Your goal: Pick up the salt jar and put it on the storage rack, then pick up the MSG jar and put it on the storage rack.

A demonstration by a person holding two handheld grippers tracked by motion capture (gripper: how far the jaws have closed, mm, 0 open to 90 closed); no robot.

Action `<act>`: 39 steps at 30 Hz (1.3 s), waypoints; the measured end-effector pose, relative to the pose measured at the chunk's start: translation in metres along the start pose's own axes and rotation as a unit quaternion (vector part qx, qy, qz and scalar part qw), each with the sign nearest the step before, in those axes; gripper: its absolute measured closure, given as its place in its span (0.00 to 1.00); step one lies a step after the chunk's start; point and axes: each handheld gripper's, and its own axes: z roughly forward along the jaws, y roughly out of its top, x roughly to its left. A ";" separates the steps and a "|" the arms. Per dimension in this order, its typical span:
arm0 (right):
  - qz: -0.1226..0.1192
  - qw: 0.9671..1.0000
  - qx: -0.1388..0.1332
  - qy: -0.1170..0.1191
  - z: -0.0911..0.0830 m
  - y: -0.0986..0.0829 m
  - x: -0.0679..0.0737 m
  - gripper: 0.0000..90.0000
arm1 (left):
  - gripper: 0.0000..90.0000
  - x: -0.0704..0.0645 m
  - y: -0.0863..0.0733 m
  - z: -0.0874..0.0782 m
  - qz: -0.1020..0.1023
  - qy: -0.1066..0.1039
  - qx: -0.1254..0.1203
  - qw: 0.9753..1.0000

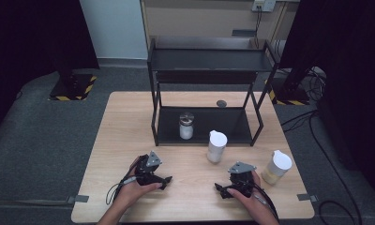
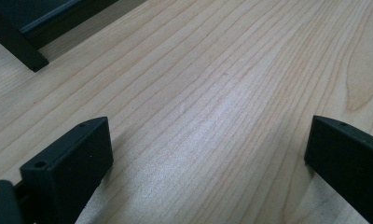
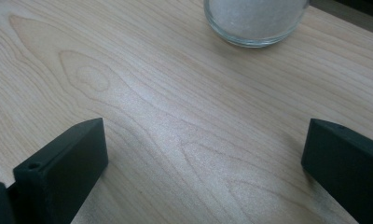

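Both grippers, left gripper (image 1: 168, 179) and right gripper (image 1: 218, 188), gape wide, empty; white jar (image 1: 216, 146) near.

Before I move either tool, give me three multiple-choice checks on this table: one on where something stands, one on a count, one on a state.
1. Where does the metal-capped jar stand?
A. on the lower shelf of the black rack
B. on the rack's top shelf
C. on the floor

2. How many white-lidded jars stand on the table outside the rack?
A. none
B. two
C. four

3. How do the jaws of the right tool stand?
A. shut on a jar
B. shut on nothing
C. wide apart with bare wood between them

Answers:
1 A, the high view shows it on the bottom shelf near the front edge.
2 B, one white-lidded jar stands in front of the rack and the yellowish jar stands near the right edge.
3 C, the right gripper view shows bare table between both jaws.
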 end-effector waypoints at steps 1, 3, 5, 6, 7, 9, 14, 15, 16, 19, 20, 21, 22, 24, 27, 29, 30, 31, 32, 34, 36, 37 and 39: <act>0.000 1.000 0.000 0.000 0.000 0.000 0.000 0.01 | 0.00 0.000 0.000 0.000 0.000 0.000 0.000 1.000; 0.000 1.000 0.000 0.000 0.000 0.000 0.000 0.01 | 0.00 0.000 0.000 0.000 0.000 0.000 0.000 1.000; 0.000 1.000 0.000 0.000 0.000 0.000 0.000 0.01 | 0.00 0.000 0.000 0.000 0.001 -0.002 0.001 1.000; 0.000 1.000 0.000 0.000 0.000 0.000 0.000 0.01 | 0.00 0.001 0.000 0.000 0.002 -0.003 0.001 1.000; 0.000 1.000 0.000 0.000 0.000 0.000 0.000 0.01 | 0.00 0.002 0.000 0.000 0.005 -0.006 0.001 1.000; 0.000 1.000 0.000 0.000 0.000 0.000 0.000 0.01 | 0.00 0.005 -0.001 -0.001 0.010 -0.012 0.001 1.000; 0.000 1.000 0.000 0.000 0.000 0.000 0.000 0.01 | 0.00 0.006 -0.001 -0.001 0.011 -0.013 0.000 1.000; 0.000 1.000 0.000 0.000 0.000 0.000 0.000 0.01 | 0.00 0.006 -0.001 -0.001 0.011 -0.013 0.000 1.000; 0.000 1.000 0.000 0.000 0.000 0.000 0.000 0.01 | 0.00 0.006 -0.001 -0.001 0.011 -0.013 0.001 1.000; 0.001 1.000 0.000 0.000 0.000 0.000 0.000 0.01 | 0.00 0.006 -0.001 -0.001 0.011 -0.013 0.000 1.000; 0.000 1.000 0.000 0.000 0.000 0.000 0.000 0.01 | 0.00 0.006 -0.001 -0.001 0.012 -0.013 0.001 1.000; 0.000 1.000 0.000 0.000 0.000 0.000 0.000 0.01 | 0.00 0.006 -0.001 -0.001 0.011 -0.013 0.000 1.000; 0.000 1.000 0.000 0.000 0.000 0.000 0.000 0.01 | 0.00 0.006 -0.001 -0.001 0.011 -0.013 0.001 1.000; 0.000 1.000 0.000 0.000 0.000 0.000 0.000 0.01 | 0.00 0.006 -0.001 -0.001 0.011 -0.013 0.001 1.000; 0.000 1.000 0.000 0.000 0.000 0.000 0.000 0.01 | 0.00 0.006 -0.001 -0.001 0.011 -0.013 0.001 1.000; 0.000 1.000 0.000 0.000 0.000 0.000 0.000 0.01 | 0.00 0.006 -0.001 -0.001 0.011 -0.013 0.001 1.000; 0.000 1.000 0.000 0.000 0.000 0.000 0.000 0.01 | 0.00 0.006 -0.001 -0.001 0.011 -0.013 0.001 1.000; 0.000 1.000 0.000 0.000 0.000 0.000 0.000 0.01 | 0.00 0.006 -0.001 -0.001 0.011 -0.013 0.001 1.000; 0.000 1.000 0.000 0.000 0.000 0.000 0.000 0.01 | 0.00 0.006 -0.001 -0.001 0.011 -0.013 0.001 1.000; 0.000 1.000 0.000 0.000 0.000 0.000 0.000 0.01 | 0.00 0.006 -0.001 -0.001 0.011 -0.013 0.001 1.000; 0.001 1.000 0.000 0.000 0.000 0.000 0.000 0.01 | 0.00 0.006 -0.001 -0.001 0.011 -0.013 0.001 1.000; 0.000 1.000 0.000 0.000 0.000 0.000 0.000 0.01 | 0.00 0.006 -0.001 -0.001 0.011 -0.013 0.000 1.000; 0.000 1.000 0.000 0.000 0.000 0.000 0.000 0.01 | 0.00 0.006 -0.001 -0.001 0.011 -0.014 0.000 1.000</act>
